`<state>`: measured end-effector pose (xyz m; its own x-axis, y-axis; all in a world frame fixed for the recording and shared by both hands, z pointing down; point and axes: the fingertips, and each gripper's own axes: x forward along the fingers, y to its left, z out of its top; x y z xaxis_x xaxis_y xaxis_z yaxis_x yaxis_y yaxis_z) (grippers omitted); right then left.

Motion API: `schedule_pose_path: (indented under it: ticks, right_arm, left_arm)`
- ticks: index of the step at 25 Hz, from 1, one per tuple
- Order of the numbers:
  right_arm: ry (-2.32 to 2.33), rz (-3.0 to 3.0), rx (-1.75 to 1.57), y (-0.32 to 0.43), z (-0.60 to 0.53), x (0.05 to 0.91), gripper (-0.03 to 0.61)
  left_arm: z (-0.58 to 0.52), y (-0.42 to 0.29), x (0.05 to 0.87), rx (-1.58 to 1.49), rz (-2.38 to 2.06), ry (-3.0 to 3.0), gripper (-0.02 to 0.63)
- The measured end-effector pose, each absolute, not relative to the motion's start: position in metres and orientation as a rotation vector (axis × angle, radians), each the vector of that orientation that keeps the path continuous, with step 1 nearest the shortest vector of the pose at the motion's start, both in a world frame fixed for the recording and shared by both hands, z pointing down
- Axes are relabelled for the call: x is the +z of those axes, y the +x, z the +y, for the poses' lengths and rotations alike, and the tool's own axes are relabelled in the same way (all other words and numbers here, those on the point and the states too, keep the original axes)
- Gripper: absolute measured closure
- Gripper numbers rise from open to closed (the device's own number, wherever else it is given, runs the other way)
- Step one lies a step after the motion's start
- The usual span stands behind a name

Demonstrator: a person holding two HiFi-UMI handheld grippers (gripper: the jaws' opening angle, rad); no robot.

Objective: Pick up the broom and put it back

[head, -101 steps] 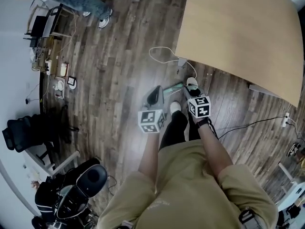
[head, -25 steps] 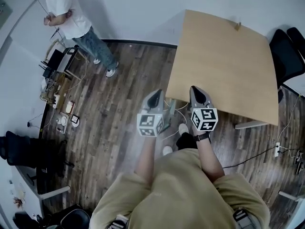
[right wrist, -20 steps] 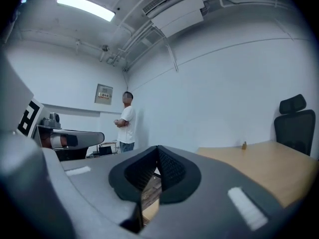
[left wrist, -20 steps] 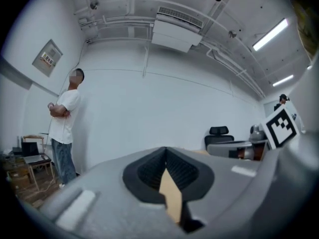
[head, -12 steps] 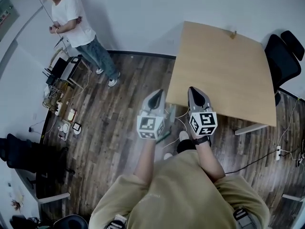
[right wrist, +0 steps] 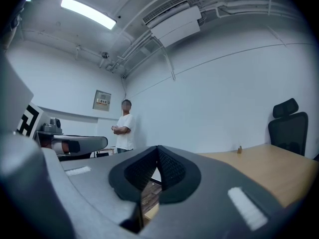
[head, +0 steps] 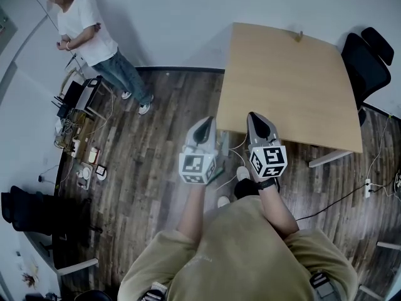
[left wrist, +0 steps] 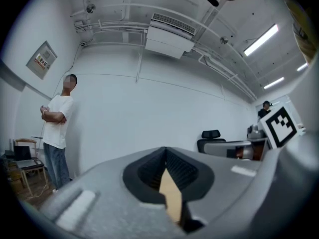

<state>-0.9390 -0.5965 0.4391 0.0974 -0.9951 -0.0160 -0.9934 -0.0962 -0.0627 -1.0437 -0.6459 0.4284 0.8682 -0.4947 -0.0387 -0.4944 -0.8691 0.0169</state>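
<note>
While both claws are held side by side just short of the counter's [head: 288, 86] near edge, the left claw [head: 203, 125] is seen pressed together at its tips with nothing between them, and the right claw [head: 258, 121] is likewise closed and empty. Of what appears to be the broom [head: 216, 175] only a green strip can be made out, on the floor [head: 163, 124] off the counter's near-left corner, just under the left claw's marker cube and held by neither claw. A person [head: 88, 39] is seen standing well to the counter's left, and a black chair [head: 363, 58] at its far-right corner.
</note>
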Motion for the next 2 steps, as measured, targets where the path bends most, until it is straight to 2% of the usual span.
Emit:
schedule_pose_path:
  ticks: [2]
  right_arm:
    - [-2.283, 2.087, -0.05, -0.9432, -0.5956, 0.4414, 0.572]
  left_arm:
    - [-0.6455, -1.046, 0.4324, -0.067, -0.799, 3.02, 0.612]
